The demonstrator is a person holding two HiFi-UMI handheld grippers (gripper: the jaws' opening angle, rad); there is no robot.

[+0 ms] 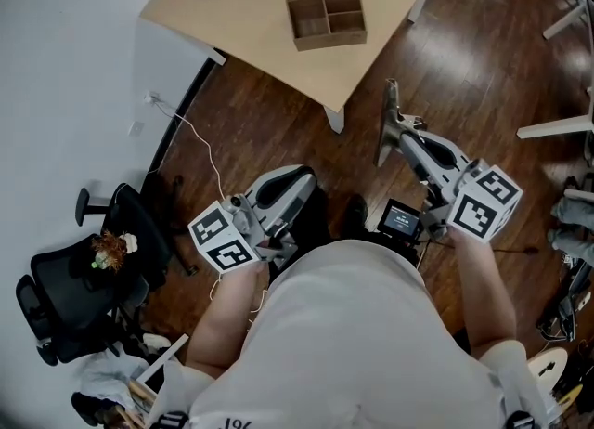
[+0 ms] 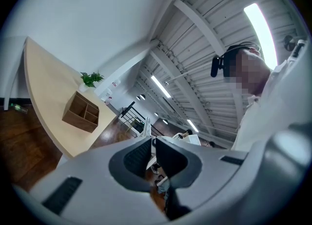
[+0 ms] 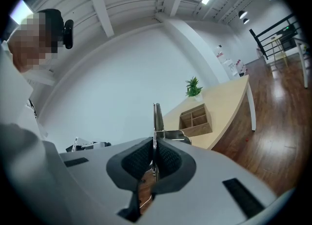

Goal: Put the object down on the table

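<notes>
Metal piece (image 3: 157, 119) pinched in right gripper (image 3: 155, 143), left gripper (image 2: 152, 141) closed, empty

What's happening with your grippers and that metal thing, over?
Right gripper shut on thin metal piece. Left gripper shut, empty. Piece not on table yet. Wooden box there, room beside it.

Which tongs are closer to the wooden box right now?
Right. The right tongs, gripping a metal piece, sit short and right of the wooden box; the left tongs are farther back.
</notes>
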